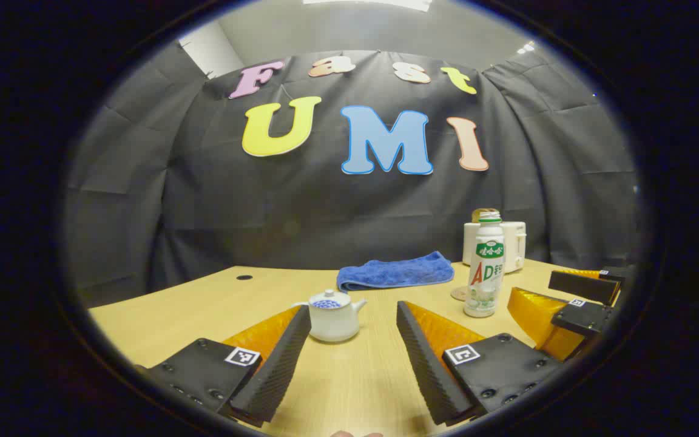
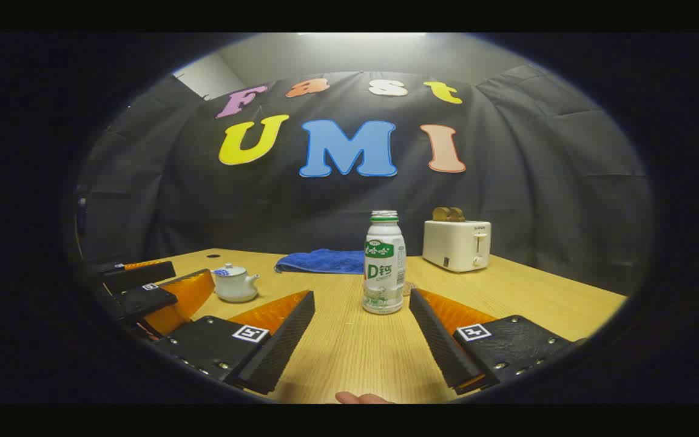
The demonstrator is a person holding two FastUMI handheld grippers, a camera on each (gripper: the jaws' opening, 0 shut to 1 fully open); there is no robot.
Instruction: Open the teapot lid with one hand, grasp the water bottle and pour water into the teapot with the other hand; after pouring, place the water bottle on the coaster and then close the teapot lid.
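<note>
A small white teapot (image 1: 335, 318) with a blue-patterned lid sits on the wooden table (image 1: 349, 388), just ahead of my left gripper (image 1: 354, 308), which is open and empty. To its right stands the white water bottle (image 1: 486, 265) with a green label, upright. A round coaster (image 1: 460, 294) lies just behind the bottle. In the right gripper view the bottle (image 2: 384, 263) stands straight ahead of my open right gripper (image 2: 363, 297), a short way beyond its fingertips. The teapot (image 2: 235, 283) is at the left there, beside the left gripper (image 2: 161, 285).
A folded blue cloth (image 1: 395, 271) lies at the back middle of the table. A white toaster (image 2: 457, 244) with bread in it stands at the back right. A small dark hole (image 1: 244, 277) marks the tabletop at the far left.
</note>
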